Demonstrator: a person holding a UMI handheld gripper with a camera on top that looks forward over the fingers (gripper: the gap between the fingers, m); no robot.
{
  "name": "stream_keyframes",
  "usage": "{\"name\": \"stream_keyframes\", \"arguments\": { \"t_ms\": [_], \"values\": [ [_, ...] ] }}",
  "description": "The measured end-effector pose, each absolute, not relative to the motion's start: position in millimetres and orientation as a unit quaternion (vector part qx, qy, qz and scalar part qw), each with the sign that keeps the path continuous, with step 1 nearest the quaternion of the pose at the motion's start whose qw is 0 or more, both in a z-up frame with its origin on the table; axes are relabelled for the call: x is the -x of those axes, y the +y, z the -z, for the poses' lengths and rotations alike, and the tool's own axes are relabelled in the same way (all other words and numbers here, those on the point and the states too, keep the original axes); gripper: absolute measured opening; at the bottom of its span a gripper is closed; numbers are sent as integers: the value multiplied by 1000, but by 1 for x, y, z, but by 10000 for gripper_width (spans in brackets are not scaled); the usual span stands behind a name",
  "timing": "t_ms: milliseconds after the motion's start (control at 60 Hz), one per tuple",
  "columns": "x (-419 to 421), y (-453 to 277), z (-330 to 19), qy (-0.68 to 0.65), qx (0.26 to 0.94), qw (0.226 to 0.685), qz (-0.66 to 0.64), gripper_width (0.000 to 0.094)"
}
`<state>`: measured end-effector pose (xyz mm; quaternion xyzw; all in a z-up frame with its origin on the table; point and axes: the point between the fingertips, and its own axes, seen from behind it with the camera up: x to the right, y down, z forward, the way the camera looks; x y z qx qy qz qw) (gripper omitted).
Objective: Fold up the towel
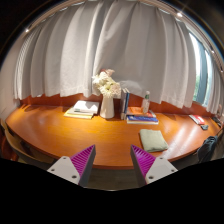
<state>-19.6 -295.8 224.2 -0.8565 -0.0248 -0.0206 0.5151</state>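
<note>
Step in hand: while nothing is held, the approach is judged to be under way, with no fold yet begun
Gripper: the gripper [113, 165] is seen with its two fingers spread wide apart, purple pads facing inward, nothing between them
Position: the gripper is held well back from the curved orange-brown wooden surface [60, 135], whose near edge lies just beyond the fingertips
Towel: a small folded pale green cloth [153, 139], taken to be the towel, is seen lying flat on the surface, ahead of the right finger and near the front edge
Other items: a stack of pale books [81, 109], a white flower arrangement [106, 88], a tall dark upright object [124, 104], a small clear bottle [146, 102] and a flat blue book [141, 118] are set toward the back of the surface, well apart from the towel
Backdrop: white pleated curtains [120, 45] are hung behind the surface
Next move: the gripper would have to be carried forward and to the right, lowered to the cloth, and one edge or corner pinched between the pads
Uncertainty: whether the cloth is already folded fully cannot be told from this view
</note>
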Motion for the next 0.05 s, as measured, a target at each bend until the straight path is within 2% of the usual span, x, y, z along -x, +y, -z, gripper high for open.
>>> {"name": "stream_keyframes", "arguments": {
  "t_ms": [50],
  "values": [
    [23,-298,-223,-24,857,515,17,693]
  ]
}}
